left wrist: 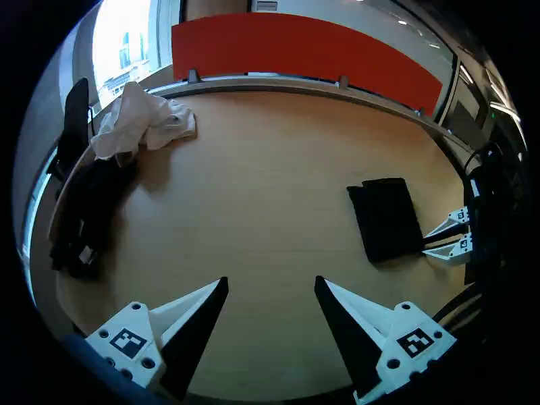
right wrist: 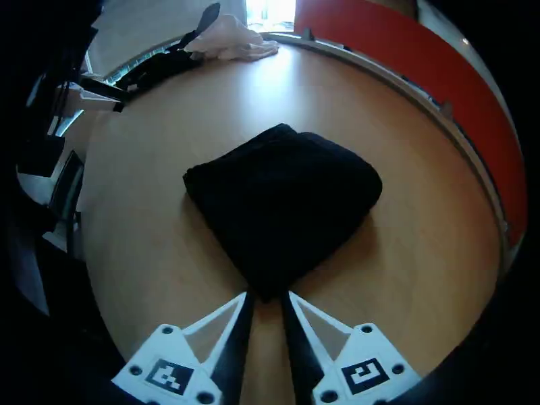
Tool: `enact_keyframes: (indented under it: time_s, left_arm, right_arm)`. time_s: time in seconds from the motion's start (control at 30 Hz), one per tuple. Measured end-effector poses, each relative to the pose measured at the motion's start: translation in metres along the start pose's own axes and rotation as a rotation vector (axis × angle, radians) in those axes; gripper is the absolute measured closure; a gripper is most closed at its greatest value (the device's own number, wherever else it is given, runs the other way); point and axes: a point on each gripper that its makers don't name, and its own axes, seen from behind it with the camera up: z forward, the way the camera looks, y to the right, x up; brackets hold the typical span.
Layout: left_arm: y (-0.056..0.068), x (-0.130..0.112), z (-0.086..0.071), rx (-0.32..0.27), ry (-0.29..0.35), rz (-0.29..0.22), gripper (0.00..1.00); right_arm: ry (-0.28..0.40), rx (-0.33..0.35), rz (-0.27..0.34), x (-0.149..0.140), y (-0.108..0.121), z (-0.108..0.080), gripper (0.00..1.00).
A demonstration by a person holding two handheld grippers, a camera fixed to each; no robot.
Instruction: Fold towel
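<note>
A folded black towel [right wrist: 283, 196] lies flat on the wooden table [right wrist: 418, 263]; in the left gripper view the same towel [left wrist: 386, 217] sits to the right. My right gripper [right wrist: 267, 297] has its fingers drawn close together on the towel's near corner, which sits pinched between the tips. In the left gripper view that gripper [left wrist: 435, 241] touches the towel's right edge. My left gripper [left wrist: 271, 289] is wide open above bare table, well apart from the towel, with nothing between its fingers.
A crumpled white cloth [left wrist: 143, 121] lies at the table's far left, with dark clothing [left wrist: 94, 202] heaped beside it along the edge. A red panel [left wrist: 304, 47] runs behind the table's back edge. A black chair [left wrist: 73, 128] stands past the left edge.
</note>
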Motion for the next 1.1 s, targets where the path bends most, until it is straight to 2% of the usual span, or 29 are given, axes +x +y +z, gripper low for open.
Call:
enact_keyframes:
  time_s: [0.2,0.27,0.47,0.67,0.9,1.1]
  left_arm:
    - [-0.001,-0.001,0.0,0.003,-0.001,0.003,0.05]
    - [-0.002,-0.001,0.0,0.003,-0.002,0.003,0.05]
    - [-0.001,-0.001,0.001,-0.002,-0.001,0.001,0.05]
    - [-0.001,0.0,0.004,-0.008,0.003,0.006,0.05]
    - [-0.001,0.003,0.005,-0.016,0.014,0.007,0.05]
    - [0.0,0.008,0.005,-0.021,0.025,0.022,0.05]
  right_arm:
    - [0.009,-0.004,0.031,0.001,0.002,0.001,0.91]
    - [0.013,-0.004,0.037,0.002,0.002,0.001,0.94]
    - [0.021,-0.011,0.039,0.005,0.003,-0.003,0.95]
    - [0.038,-0.028,0.026,0.019,0.006,-0.014,0.95]
    - [0.068,-0.043,-0.005,0.052,0.013,-0.034,0.95]
    - [0.113,-0.071,-0.041,0.094,0.023,-0.053,0.95]
